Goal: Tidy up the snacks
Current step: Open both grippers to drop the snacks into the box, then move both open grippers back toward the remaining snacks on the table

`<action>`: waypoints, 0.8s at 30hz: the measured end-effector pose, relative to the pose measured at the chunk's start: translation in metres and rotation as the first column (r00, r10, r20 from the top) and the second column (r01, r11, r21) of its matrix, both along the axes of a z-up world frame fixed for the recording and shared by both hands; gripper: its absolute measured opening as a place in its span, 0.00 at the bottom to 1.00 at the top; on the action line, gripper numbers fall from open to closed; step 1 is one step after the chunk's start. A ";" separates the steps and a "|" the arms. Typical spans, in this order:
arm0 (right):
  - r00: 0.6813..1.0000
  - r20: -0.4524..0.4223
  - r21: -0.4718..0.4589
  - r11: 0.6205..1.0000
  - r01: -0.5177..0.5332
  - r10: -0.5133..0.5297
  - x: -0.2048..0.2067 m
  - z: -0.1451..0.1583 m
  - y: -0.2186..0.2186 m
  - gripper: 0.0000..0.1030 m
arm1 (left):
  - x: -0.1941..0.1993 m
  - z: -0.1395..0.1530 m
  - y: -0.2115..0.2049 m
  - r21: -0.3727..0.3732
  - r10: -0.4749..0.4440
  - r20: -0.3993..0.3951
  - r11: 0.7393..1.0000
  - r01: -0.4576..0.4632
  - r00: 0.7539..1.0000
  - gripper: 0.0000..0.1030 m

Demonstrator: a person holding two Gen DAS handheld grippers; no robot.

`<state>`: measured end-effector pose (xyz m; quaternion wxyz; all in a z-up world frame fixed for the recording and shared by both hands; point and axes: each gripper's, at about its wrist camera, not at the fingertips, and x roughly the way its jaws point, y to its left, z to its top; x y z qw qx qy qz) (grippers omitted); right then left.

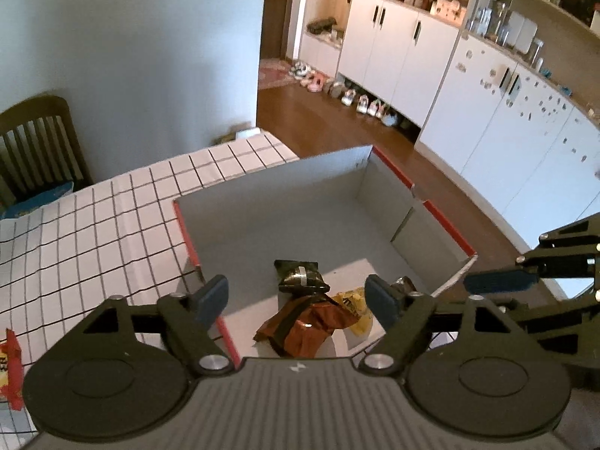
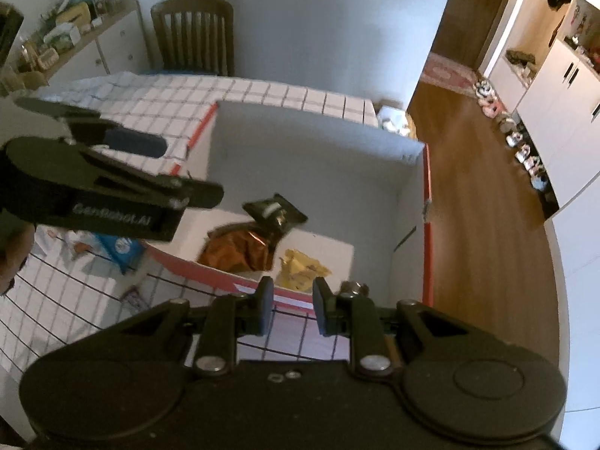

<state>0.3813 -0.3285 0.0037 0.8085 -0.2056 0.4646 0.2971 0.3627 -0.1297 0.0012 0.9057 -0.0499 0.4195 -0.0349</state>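
Note:
An open box (image 1: 285,187) with grey inner walls and red edges stands on the checked table; it also shows in the right wrist view (image 2: 311,157). Inside lie a black packet (image 1: 300,275) (image 2: 275,212), a brown foil packet (image 1: 300,328) (image 2: 238,249) and a yellow packet (image 1: 356,309) (image 2: 302,268). My left gripper (image 1: 296,302) is open and empty, above the box's near left edge. My right gripper (image 2: 288,305) is open with a narrower gap and empty, just outside the box's near wall. Each gripper shows in the other's view, the right (image 1: 502,279), the left (image 2: 123,172).
A red and yellow snack (image 1: 11,360) lies on the checked tablecloth (image 1: 93,225) at far left. A blue packet (image 2: 118,247) lies beside the box's left wall. A wooden chair (image 2: 193,35) stands behind the table. The table edge drops to wood floor (image 2: 483,225) on the right.

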 end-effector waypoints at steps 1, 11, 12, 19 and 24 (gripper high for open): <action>1.000 0.009 0.005 1.000 0.004 -0.004 -0.004 0.003 0.001 0.21 | -0.005 0.002 0.003 -0.005 0.001 0.006 1.000 -0.001 1.000 0.78; 0.999 0.044 0.071 0.997 0.020 -0.023 -0.041 0.026 0.022 0.21 | -0.068 0.018 0.045 -0.048 0.017 0.055 0.999 -0.015 0.998 0.82; 0.999 0.047 0.079 0.997 0.021 -0.025 -0.045 0.028 0.024 0.21 | -0.074 0.020 0.050 -0.047 0.020 0.059 0.999 -0.018 0.998 0.82; 0.997 0.062 0.172 0.985 0.029 -0.040 -0.074 0.035 0.040 0.23 | -0.126 0.027 0.091 -0.093 0.057 0.076 0.994 -0.050 0.995 0.92; 0.997 0.054 0.255 0.966 0.044 -0.060 -0.097 0.037 0.048 0.37 | -0.162 0.027 0.122 -0.108 0.104 0.108 0.990 -0.092 0.989 0.99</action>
